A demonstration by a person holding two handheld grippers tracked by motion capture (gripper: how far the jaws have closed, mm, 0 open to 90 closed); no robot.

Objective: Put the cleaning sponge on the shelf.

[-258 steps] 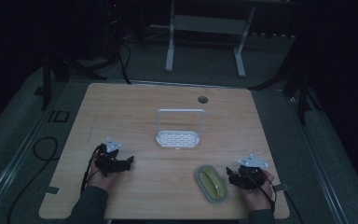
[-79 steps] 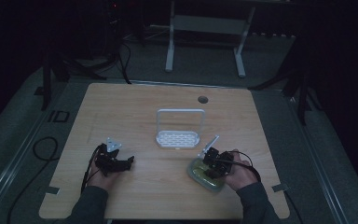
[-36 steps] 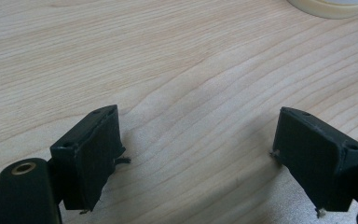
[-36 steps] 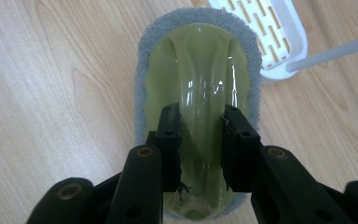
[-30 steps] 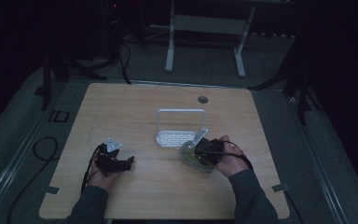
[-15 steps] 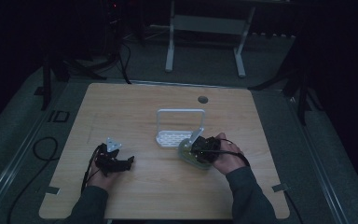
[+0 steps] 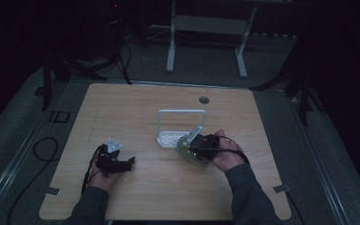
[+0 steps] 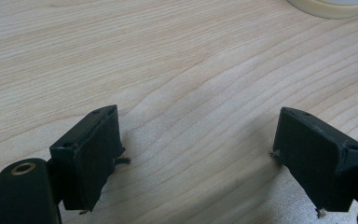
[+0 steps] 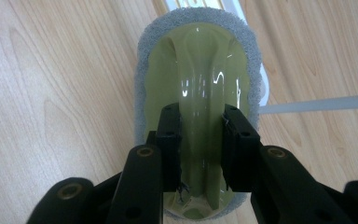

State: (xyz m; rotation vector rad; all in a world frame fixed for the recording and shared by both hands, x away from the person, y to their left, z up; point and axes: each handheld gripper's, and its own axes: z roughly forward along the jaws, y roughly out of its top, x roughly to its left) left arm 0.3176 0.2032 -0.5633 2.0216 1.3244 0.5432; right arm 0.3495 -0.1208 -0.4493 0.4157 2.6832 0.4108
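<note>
Right gripper [image 9: 200, 144]: fingers clamp the glossy green ridge of a grey-fringed oval scrubber [image 9: 198, 88], just beside the white rack [image 7: 180, 126].
Left gripper [image 8: 200, 158]: fingers wide apart, holding nothing, over the wood-grain surface [image 8: 168, 70].

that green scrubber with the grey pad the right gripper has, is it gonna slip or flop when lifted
The scrubber likely lifts stiff: its glossy green top looks like hard moulded plastic. That gloss suggests it could slip, though the right gripper clamps a raised ridge, which should help. The grey pad rim looks soft and probably light.
</note>
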